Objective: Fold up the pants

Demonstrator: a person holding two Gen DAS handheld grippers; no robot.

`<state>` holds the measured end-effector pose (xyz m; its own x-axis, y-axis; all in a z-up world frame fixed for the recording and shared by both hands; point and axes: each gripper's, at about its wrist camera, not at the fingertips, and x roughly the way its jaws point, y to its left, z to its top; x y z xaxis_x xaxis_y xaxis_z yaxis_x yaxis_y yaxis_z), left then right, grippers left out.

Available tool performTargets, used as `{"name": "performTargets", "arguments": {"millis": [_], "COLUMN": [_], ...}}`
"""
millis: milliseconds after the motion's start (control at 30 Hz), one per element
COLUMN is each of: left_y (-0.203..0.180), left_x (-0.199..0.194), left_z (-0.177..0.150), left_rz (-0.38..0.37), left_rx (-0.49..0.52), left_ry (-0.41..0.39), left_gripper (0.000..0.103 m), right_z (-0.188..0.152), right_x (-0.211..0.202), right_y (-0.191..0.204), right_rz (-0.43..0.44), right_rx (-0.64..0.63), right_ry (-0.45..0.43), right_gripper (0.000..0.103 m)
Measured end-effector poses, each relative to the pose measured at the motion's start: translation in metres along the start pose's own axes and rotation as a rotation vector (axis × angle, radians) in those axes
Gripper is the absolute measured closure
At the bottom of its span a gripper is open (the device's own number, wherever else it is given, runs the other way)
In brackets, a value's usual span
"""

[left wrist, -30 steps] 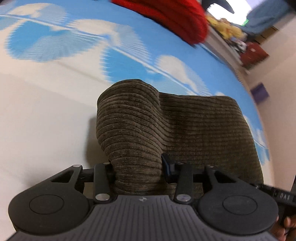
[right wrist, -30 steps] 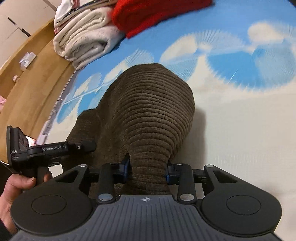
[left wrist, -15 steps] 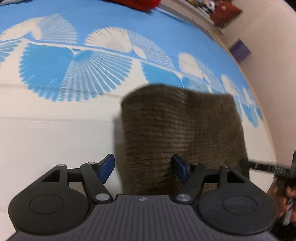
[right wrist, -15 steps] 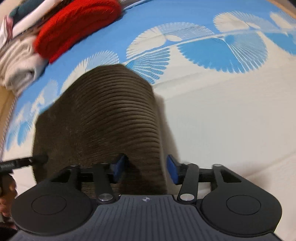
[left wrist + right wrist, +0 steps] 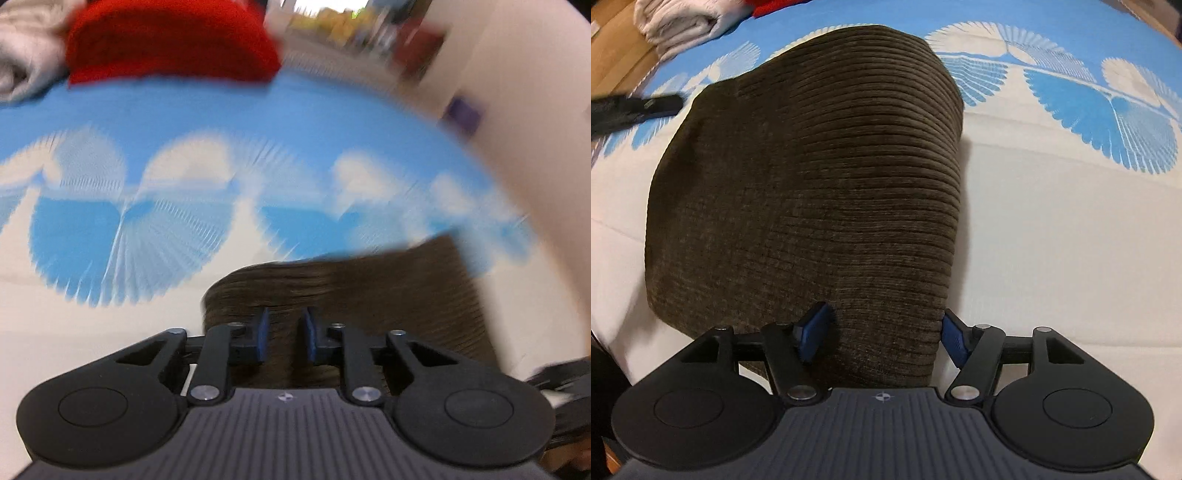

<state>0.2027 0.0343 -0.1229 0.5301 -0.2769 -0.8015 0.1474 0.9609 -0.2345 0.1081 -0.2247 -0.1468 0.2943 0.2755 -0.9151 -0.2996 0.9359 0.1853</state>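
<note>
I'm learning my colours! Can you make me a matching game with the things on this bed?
Things:
1. pants
2. bunched garment at the bed's far edge
3. folded blanket
4. bed cover

Colours:
A. off-white
B. blue with pale fan shapes
C. dark brown
D. red

Pairs: 1-C, 2-D, 3-A, 4-B
</note>
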Motion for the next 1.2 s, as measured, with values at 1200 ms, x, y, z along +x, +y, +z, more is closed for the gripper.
{"name": "performTargets", "arguments": {"millis": [1200], "left_y": [-0.008], "left_x": [-0.041], "left_z": [-0.012], "left_rz": [0.104], "left_rx": [0.032], "left_ry": [-0.039], "left_gripper": [0.086], "right_z": [0.116], "right_x": [0.021], "right_y": [0.002], "right_rz": [-0.293], "right_rx": [0.077], "right_ry": [-0.451], "right_gripper": [0.057]}}
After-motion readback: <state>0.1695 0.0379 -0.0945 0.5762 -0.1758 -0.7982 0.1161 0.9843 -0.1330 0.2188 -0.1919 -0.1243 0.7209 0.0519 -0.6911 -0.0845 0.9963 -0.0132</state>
